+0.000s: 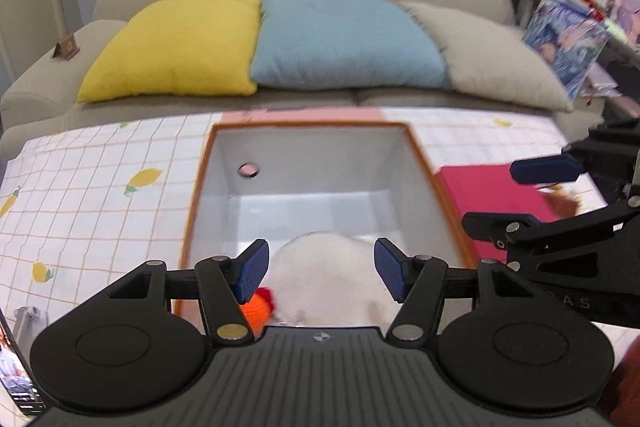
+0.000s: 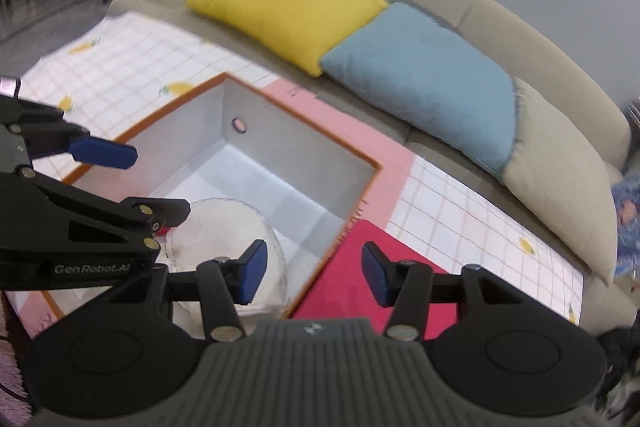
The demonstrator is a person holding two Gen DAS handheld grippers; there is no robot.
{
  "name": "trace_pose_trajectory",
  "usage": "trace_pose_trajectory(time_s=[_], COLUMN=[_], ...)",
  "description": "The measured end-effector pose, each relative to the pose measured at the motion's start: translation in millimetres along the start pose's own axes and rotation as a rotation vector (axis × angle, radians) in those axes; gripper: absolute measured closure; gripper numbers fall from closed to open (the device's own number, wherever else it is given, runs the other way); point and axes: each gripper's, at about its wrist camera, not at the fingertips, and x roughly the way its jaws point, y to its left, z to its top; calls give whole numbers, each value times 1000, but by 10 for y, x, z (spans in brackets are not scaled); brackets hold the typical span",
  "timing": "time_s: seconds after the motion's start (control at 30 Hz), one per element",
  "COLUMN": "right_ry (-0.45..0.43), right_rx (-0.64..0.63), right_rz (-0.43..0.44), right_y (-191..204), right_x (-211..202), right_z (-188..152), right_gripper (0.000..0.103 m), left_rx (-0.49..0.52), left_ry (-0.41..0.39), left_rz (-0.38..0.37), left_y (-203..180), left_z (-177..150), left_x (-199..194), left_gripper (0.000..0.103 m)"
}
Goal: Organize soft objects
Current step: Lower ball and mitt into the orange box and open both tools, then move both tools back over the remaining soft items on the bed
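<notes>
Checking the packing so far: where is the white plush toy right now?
The white plush toy lies inside the orange-rimmed box, at its near end, seen between the left claw fingers in the left wrist view; the red cloth lies outside to the right.

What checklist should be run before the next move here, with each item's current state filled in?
1. Left gripper open, nothing clamped: ok.
2. Right gripper open, nothing clamped: ok.
3. White plush lies inside the box: ok.
4. Plush fully settled on the box floor: cannot tell, grippers hide its near side.
5. Box has room left at the far end: ok.
6. Red item beside the box is soft and next to sort: cannot tell.
</notes>
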Motion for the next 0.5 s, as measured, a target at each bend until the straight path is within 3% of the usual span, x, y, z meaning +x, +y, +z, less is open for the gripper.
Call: trace_pose_trajectory(time_s=[0.3,0.5], right_ry=[-51,-62], right_rx=[240,390], right_rz=[-24,-87], right_y=[-403,-639], right_x=[-471,-657], right_z=[-490,-935], right_gripper=[51,51], left_rx=[-24,-15], left_ry=[-71,-83], left_rz=[-94,-190], left_y=[-382,-681], left_z=[-70,-163], left_x=[-272,-345], left_gripper=[32,32])
